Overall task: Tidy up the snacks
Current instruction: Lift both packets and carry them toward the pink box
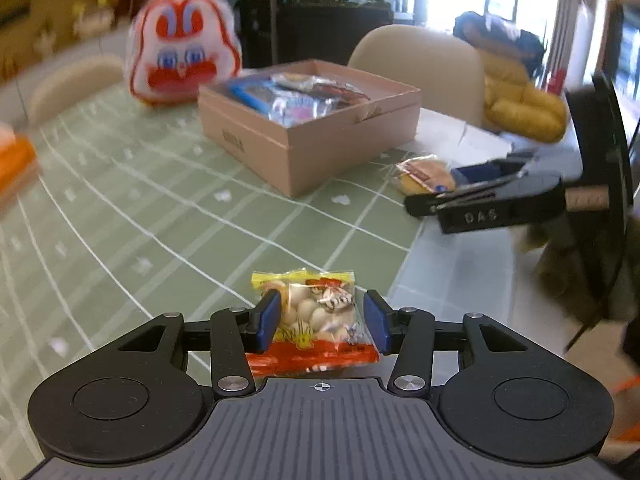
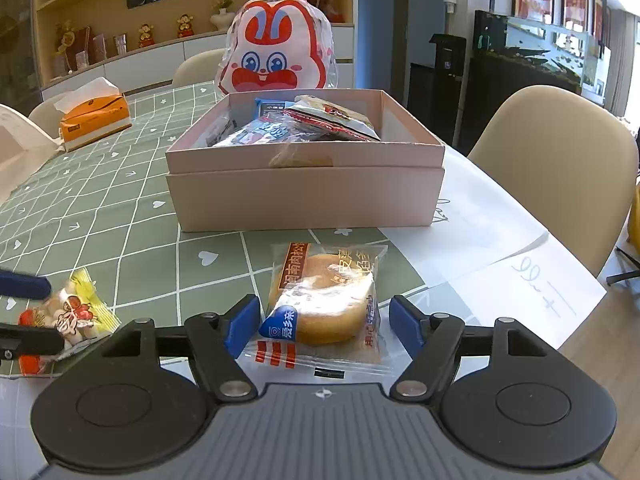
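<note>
A small yellow and red snack pack (image 1: 316, 312) of pale round pieces lies on the green checked tablecloth (image 1: 160, 220). It sits between the blue pads of my left gripper (image 1: 322, 322), which is open around it. The same pack (image 2: 68, 316) shows at the lower left of the right wrist view. A wrapped round cake (image 2: 324, 300) lies flat between the pads of my right gripper (image 2: 322, 324), which is open with gaps on both sides. Behind it stands an open pink box (image 2: 304, 196) holding several wrapped snacks.
A rabbit-faced bag (image 2: 276, 56) stands behind the box, and an orange tissue box (image 2: 96, 116) sits far left. White paper sheets (image 2: 500, 248) cover the table's right edge. Beige chairs (image 2: 560, 160) ring the table.
</note>
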